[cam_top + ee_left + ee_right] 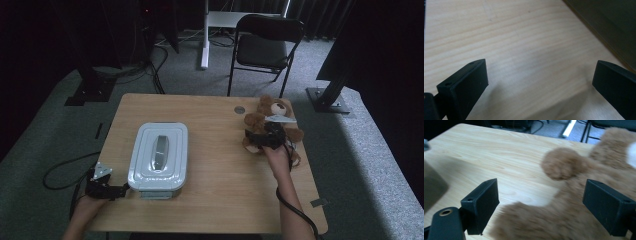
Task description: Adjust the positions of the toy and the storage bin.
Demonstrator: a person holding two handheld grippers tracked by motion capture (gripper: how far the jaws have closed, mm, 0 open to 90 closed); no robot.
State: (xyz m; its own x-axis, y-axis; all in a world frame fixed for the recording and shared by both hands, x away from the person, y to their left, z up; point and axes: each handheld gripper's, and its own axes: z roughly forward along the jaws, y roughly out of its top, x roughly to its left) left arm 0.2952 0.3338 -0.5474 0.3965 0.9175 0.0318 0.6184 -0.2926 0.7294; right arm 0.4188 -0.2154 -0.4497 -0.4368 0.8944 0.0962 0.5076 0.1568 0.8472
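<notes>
On the table (215, 165) we see the lidded box (158, 160) at the left and the bear (272, 127) at the far right edge. Our left gripper (122, 190) sits just beside the box's near left corner; our right gripper (260, 140) is over the bear. A chair (265, 45) stands behind the table.

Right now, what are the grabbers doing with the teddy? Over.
Right gripper jaws open, over the teddy bear, not yet closed. Left gripper jaws open above bare table, beside the lidded grey box. Nothing in the way. Over.
</notes>
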